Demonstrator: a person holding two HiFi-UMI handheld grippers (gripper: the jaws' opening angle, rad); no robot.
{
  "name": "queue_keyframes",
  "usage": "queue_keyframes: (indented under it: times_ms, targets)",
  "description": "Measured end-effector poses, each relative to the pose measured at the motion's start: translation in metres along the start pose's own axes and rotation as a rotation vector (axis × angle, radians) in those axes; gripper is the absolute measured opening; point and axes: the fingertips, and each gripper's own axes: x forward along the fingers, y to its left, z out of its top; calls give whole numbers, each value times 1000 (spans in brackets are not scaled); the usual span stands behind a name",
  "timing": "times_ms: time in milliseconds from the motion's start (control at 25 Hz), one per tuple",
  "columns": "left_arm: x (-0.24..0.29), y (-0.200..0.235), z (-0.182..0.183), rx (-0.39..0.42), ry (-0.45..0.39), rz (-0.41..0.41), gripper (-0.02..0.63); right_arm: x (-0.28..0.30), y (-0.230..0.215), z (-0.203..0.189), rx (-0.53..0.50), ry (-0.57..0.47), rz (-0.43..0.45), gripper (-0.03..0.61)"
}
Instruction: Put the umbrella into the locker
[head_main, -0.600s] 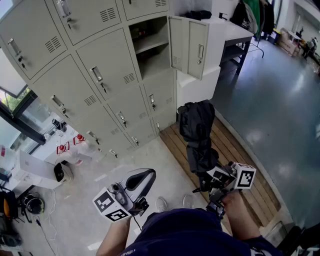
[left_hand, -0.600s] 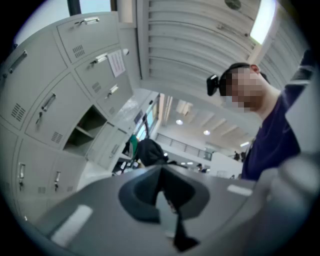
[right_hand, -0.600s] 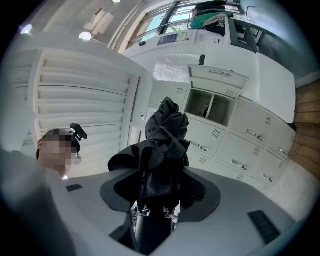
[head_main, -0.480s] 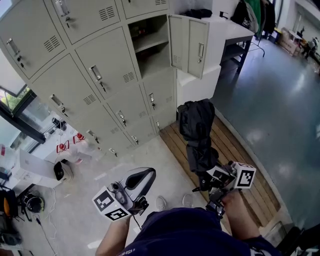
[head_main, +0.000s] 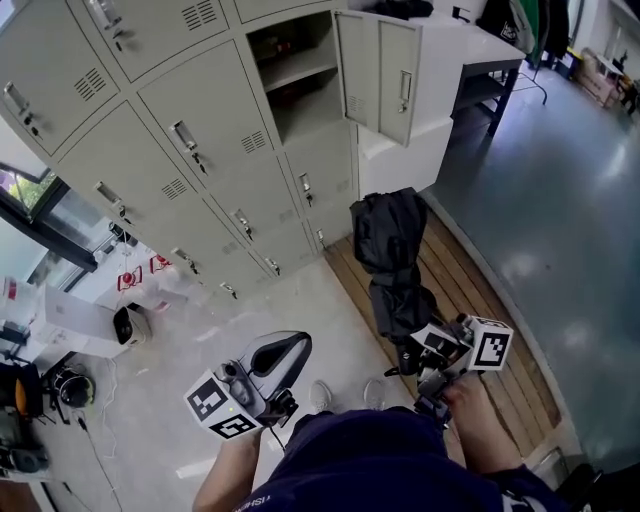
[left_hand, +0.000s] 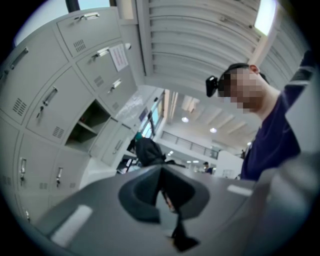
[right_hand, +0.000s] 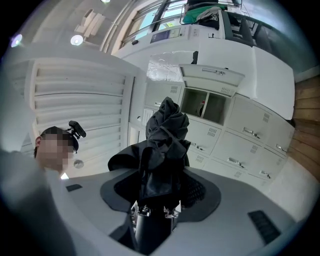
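A black folded umbrella (head_main: 391, 255) stands upright with my right gripper (head_main: 413, 347) shut on its lower end, above the wooden platform. In the right gripper view the umbrella (right_hand: 166, 142) rises from between the jaws of that gripper (right_hand: 155, 202), and its loose fabric hides the pads. The open locker (head_main: 298, 88), its door (head_main: 379, 72) swung out to the right, lies ahead in the grey locker bank; it also shows as the open locker (right_hand: 204, 107) behind the umbrella. My left gripper (head_main: 292, 348) is shut and empty, low at the left. From the left gripper (left_hand: 162, 186) the umbrella (left_hand: 148, 151) appears small and far off.
A wooden slatted platform (head_main: 478, 300) runs along the floor on the right. A white desk (head_main: 455, 60) stands beside the locker door. Bags and small items (head_main: 125, 325) lie on the floor at the left. The person's shoes (head_main: 321, 398) show below.
The head camera has shifted a little, so the lockers sit higher in the picture. The umbrella and both grippers keep about the same places.
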Motion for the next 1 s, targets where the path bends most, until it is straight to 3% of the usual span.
queue_keyframes:
  times_ms: [280,600,1000]
  targets:
    - [42,-4,-23,-1,24,30,2,-33,-28,32,-25,40,-49,193]
    - [67,5,-17,37,45,59,2,-36,-46,60,-49,67,-55,193]
    - [66,67,-2,19,6,61,2,5,-77,83,-85,84,-93,193]
